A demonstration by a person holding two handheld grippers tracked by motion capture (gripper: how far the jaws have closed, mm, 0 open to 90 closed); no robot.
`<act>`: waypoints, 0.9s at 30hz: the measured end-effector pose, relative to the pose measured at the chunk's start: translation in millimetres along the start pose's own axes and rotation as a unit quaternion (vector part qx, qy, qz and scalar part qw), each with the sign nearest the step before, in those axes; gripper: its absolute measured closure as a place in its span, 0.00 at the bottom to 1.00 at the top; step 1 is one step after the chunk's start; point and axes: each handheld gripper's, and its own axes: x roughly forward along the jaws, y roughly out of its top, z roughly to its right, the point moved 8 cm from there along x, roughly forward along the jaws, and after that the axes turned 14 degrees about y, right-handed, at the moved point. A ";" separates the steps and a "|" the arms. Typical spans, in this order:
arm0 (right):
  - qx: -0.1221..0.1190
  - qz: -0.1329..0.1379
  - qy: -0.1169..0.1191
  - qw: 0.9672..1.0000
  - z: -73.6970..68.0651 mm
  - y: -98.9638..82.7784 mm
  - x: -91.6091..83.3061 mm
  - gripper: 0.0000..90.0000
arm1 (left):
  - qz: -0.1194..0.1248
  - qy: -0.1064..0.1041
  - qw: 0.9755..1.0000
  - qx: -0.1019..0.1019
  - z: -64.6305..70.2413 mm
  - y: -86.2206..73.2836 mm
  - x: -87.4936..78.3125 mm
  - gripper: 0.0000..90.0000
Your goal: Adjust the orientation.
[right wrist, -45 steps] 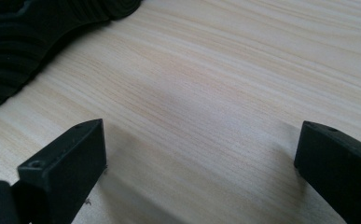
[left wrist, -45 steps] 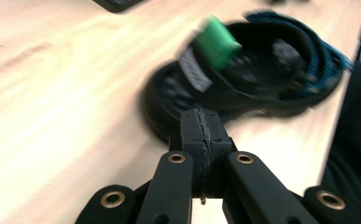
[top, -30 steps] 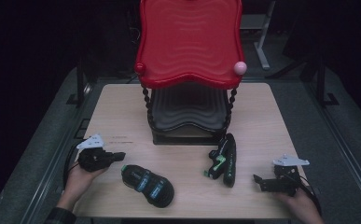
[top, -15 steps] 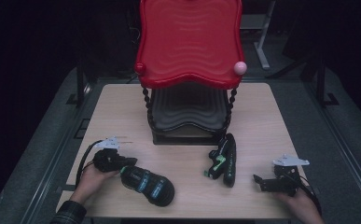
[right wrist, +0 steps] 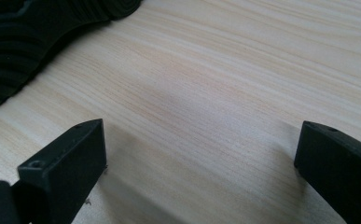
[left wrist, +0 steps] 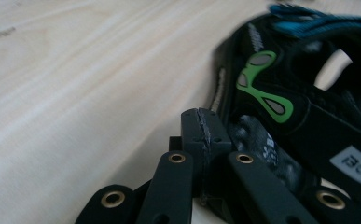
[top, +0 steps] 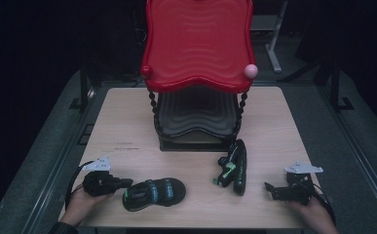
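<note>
Starting at the lower left of the high view, I'm keeping the left gripper (top: 122, 184) low on the table (top: 122, 126) with its jaws pressed flat together, tip right up against the end of the near sandal (top: 154, 193). In the left gripper view the closed tip (left wrist: 200, 128) is sitting just beside the sandal's (left wrist: 299, 107) strap with the green logo, and I can't tell if it's actually touching. Closed like that, I'm guessing it's being used as a poker to nudge the shoe around rather than to grab it, since there's nothing between the jaws.

Moving to the middle, the red two-tier rack (top: 198, 44) is standing at the back of the table, probably where the shoes are headed. The second sandal (top: 235, 165) is lying on its side just in front of the rack, lower right of centre.

Over at the lower right, I'm resting the right gripper (top: 270, 187) on the table with jaws spread wide over bare wood (right wrist: 206, 93), pointing toward that tipped sandal's sole (right wrist: 33, 37), well apart from it, so it's lined up for a grab.
</note>
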 end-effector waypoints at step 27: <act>-0.002 0.000 0.001 1.000 0.5 1.3 1.2 0.02 | -0.019 -0.099 0.992 0.075 67.6 -12.0 -1.8 1.00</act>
